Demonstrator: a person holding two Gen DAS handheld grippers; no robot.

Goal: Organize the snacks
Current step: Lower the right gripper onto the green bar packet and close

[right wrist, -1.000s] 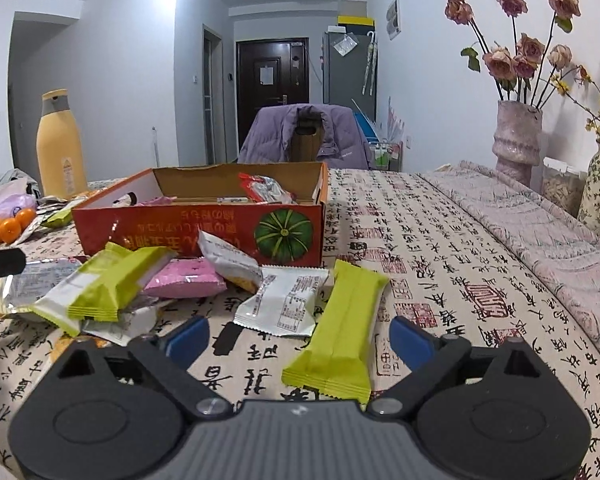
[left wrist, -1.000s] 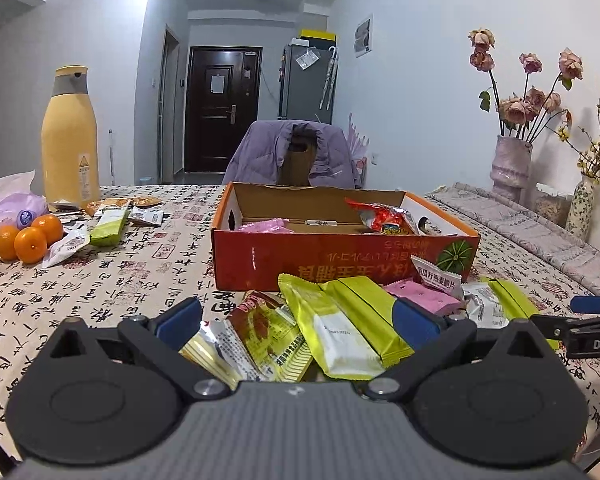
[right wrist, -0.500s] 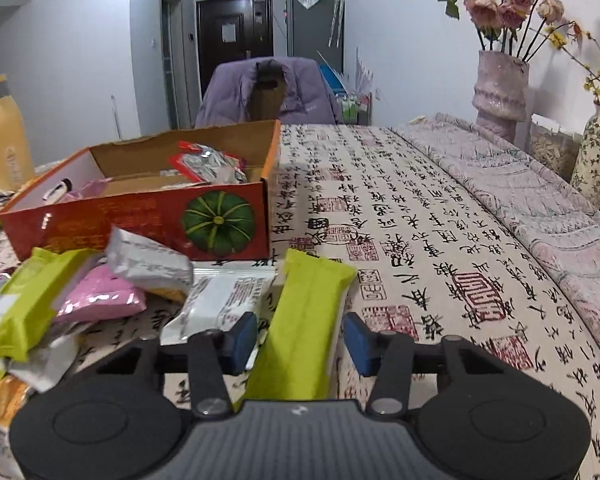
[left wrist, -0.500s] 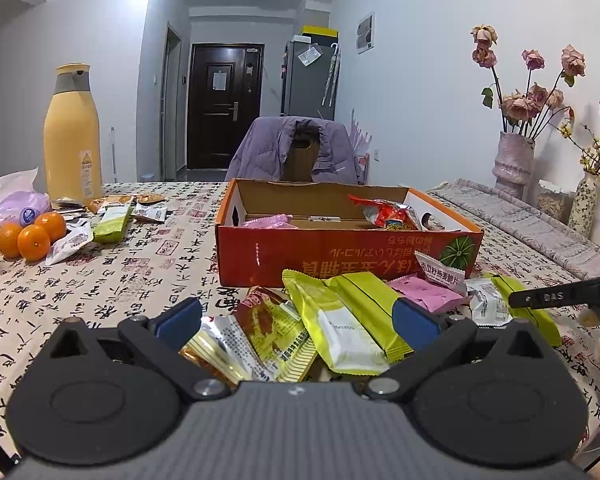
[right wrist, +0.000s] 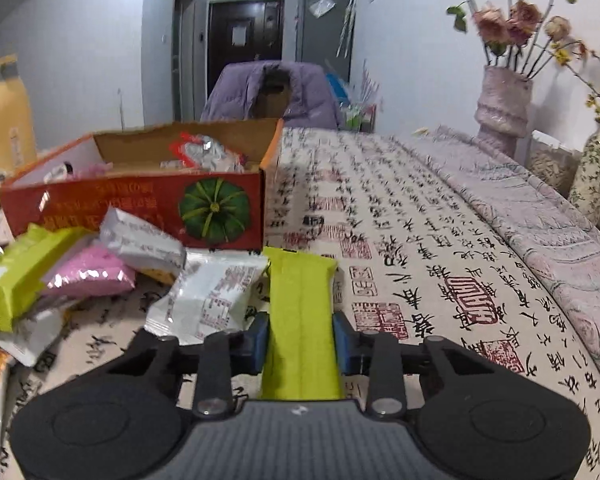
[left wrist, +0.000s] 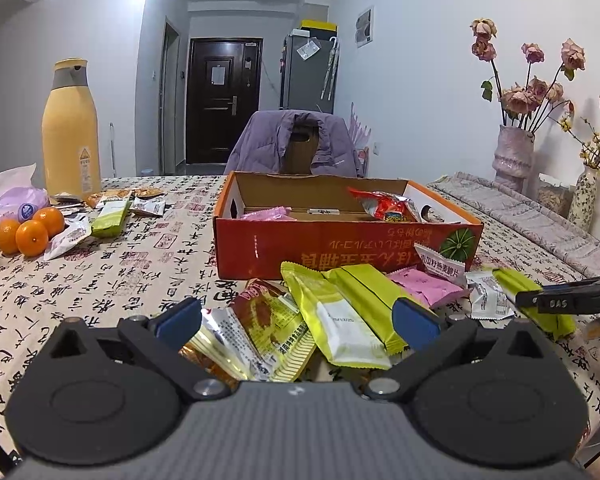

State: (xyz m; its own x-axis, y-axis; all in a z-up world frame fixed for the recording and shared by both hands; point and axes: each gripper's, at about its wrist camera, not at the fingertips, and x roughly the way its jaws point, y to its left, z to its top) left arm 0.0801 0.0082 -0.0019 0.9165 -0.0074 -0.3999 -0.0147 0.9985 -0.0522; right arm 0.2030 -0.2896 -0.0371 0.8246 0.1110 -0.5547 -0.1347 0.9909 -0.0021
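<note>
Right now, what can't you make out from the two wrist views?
- Near end of the green snack bar: right wrist view, hidden under the right hand-held gripper.
- Floor of the orange cardboard box: both views, front wall blocks it.
- Packets under the pile: left wrist view, left hand-held gripper covers them.

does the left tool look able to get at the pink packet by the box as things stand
Probably not directly: the left tool stands open, but yellow-green packets overlap the pink packet on its near side.

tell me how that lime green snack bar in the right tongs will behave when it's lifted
The lime green snack bar probably stays fairly stiff: it lies straight and flat. Its glossy wrapper may slip. Gripped near one end by the right tongs, the far end might droop.
</note>
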